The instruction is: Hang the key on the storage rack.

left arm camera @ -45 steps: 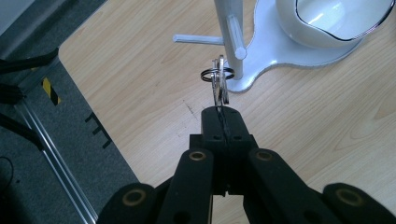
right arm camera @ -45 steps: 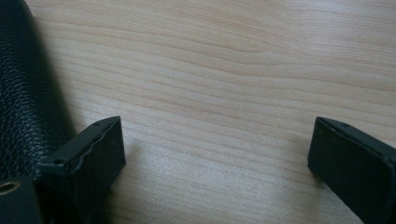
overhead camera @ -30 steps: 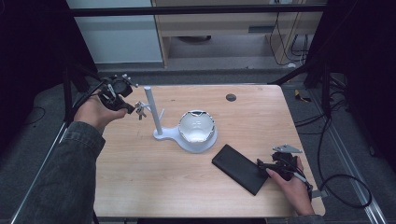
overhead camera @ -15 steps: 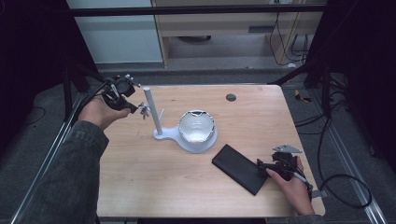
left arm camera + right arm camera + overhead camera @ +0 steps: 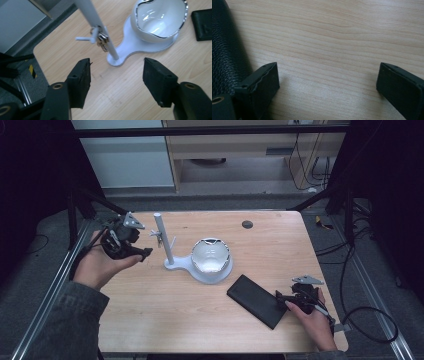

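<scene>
wood tabletop (image 5: 150, 320) under you, dark floor and cabinets behind it. your left gripper (image 5: 116, 75) has drifted back toward the table's left edge over the last second, and its jaws stand wide apart with nothing between them. straight ahead of those jaws, a little beyond them, the keys (image 5: 102, 41) hang on a peg of the white stand (image 5: 96, 25), with the bowl (image 5: 160, 20) at the stand's far end off to the jaws' right. that pull-back with the keys left on the peg suggests the hanging is done, or that you are lining up a new approach. your right gripper (image 5: 328, 85) has held its place, jaws apart, resting low on the wood with the black wallet (image 5: 227, 50) just outside its left jaw, touching or nearly so.
</scene>
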Demonstrator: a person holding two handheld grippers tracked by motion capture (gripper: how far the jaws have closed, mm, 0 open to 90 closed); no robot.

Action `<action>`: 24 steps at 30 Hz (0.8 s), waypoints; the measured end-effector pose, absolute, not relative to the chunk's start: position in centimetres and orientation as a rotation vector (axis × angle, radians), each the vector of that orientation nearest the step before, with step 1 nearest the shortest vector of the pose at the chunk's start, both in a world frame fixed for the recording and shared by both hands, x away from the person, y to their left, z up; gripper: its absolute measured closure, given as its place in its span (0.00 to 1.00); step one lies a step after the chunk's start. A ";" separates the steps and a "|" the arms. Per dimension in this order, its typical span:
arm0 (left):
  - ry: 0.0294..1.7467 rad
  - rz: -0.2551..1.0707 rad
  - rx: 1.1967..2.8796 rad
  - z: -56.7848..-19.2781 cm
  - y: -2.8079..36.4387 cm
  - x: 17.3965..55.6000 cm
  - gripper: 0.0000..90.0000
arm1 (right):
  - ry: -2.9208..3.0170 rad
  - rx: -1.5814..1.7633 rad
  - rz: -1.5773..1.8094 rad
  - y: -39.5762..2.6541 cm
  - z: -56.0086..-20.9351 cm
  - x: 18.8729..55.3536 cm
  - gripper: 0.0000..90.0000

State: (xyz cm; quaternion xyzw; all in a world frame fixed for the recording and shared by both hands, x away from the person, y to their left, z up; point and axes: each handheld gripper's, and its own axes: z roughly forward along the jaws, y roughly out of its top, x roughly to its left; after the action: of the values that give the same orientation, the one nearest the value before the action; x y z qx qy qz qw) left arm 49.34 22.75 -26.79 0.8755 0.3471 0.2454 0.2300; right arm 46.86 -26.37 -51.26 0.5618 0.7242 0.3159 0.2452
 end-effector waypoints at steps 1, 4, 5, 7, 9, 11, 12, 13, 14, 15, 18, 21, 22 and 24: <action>0.923 0.668 2.407 -27.6 22.0 48.6 0.32 | 1.974 1.537 0.866 -26.3 -51.3 46.9 0.05; 0.870 0.655 2.385 -28.4 21.3 48.3 0.27 | 1.973 1.538 0.865 -26.4 -51.3 46.8 0.05; 0.867 0.620 2.381 -29.3 20.4 47.8 0.21 | 1.973 1.538 0.865 -26.4 -51.3 46.8 0.05; 0.847 0.594 2.374 -30.2 19.7 47.6 0.17 | 1.973 1.538 0.865 -26.4 -51.3 46.8 0.05; 0.814 0.561 2.371 -31.3 18.7 47.4 0.14 | 1.973 1.538 0.865 -26.4 -51.3 46.9 0.05; 0.810 0.546 2.360 -31.8 18.3 47.3 0.13 | 1.973 1.538 0.865 -26.4 -51.3 46.8 0.05; 0.782 0.527 2.358 -32.7 17.4 47.1 0.12 | 1.973 1.538 0.865 -26.4 -51.3 46.8 0.05; 0.771 0.515 2.362 -33.2 16.9 47.1 0.12 | 1.972 1.539 0.864 -26.4 -51.3 46.8 0.05; 0.764 0.502 2.358 -33.7 16.5 47.0 0.12 | 1.973 1.536 0.864 -26.4 -51.3 46.9 0.05; 0.758 0.492 2.356 -34.1 16.1 47.0 0.11 | 1.973 1.537 0.864 -26.4 -51.3 46.9 0.05; 0.750 0.487 2.364 -34.9 15.3 46.9 0.11 | 1.972 1.535 0.862 -26.4 -51.3 46.9 0.05; 0.737 0.459 2.344 -35.8 14.3 46.4 0.14 | 1.972 1.534 0.861 -26.4 -51.3 46.9 0.05; 0.719 0.457 2.345 -36.3 13.7 46.1 0.15 | 1.973 1.533 0.862 -26.4 -51.3 46.9 0.05; 0.708 0.456 2.347 -36.6 13.3 45.9 0.17 | 1.975 1.532 0.864 -26.4 -51.3 46.9 0.05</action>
State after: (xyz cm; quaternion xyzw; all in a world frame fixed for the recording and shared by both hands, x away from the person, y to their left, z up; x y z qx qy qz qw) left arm 45.88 13.26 -36.62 0.8922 0.2693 0.1735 0.3184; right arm 46.87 -26.45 -51.27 0.5614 0.7239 0.3167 0.2461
